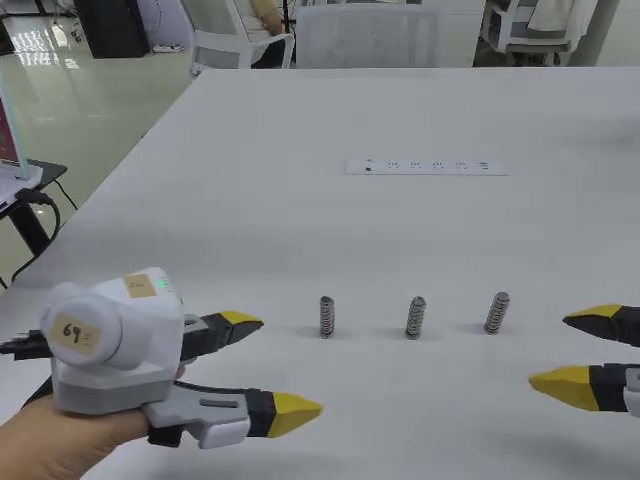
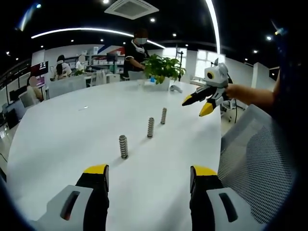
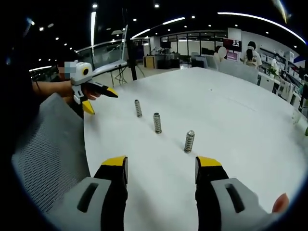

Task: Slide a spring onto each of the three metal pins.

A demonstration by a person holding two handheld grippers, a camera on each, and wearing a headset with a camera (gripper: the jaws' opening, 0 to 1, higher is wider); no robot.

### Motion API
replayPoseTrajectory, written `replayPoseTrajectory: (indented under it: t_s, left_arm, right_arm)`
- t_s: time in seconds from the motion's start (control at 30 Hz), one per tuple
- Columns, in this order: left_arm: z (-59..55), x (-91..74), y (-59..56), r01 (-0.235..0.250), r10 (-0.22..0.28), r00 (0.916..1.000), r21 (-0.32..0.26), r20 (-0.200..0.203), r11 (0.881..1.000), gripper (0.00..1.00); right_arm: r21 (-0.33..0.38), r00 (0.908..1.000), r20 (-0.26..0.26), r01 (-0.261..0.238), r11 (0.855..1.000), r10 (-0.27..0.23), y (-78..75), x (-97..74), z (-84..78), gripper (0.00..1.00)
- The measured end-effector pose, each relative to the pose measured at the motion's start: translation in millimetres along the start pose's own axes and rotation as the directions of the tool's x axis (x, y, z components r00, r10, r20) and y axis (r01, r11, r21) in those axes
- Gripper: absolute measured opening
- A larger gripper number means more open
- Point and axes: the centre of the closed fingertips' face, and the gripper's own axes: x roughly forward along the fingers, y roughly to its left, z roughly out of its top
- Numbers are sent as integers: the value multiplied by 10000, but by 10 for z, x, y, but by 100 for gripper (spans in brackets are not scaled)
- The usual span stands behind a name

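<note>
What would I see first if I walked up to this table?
Probably the bright yellow tips of the two open grippers, the left gripper near the bottom left and the right gripper at the right edge. Between them a row of three springs stands upright on the white table.

left gripper (image 1: 275, 365): yellow tips, black jaws, white-grey body
right gripper (image 1: 557, 350): yellow tips, black jaws
springs (image 1: 415, 317): silver-grey
table (image 1: 250, 200): white

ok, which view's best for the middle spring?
Head view: the middle spring stands in plain profile, undistorted, with table showing on both sides. Both gripper views catch it whole too, but fisheye-warped and at a slant.
</note>
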Motion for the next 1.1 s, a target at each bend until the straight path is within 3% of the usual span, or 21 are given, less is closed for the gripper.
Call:
replayPoseTrajectory:
  t_s: [0.43, 0.8, 1.1]
  left_arm:
    - [99, -88, 123, -257, 255, 9996, 143, 120, 9996, 66]
    - [2, -128, 148, -278, 279, 9996, -96, 71, 9996, 70]
    - [-31, -113, 154, -448, 461, 9986, -474, 273, 9979, 72]
  right_arm:
    - [-193, 9991, 259, 333, 9993, -328, -124, -41, -73, 67]
    - [-128, 9979, 490, 437, 9990, -430, -166, -79, -54, 70]
    - [-106, 9969, 620, 493, 9987, -486, -199, -98, -11, 70]
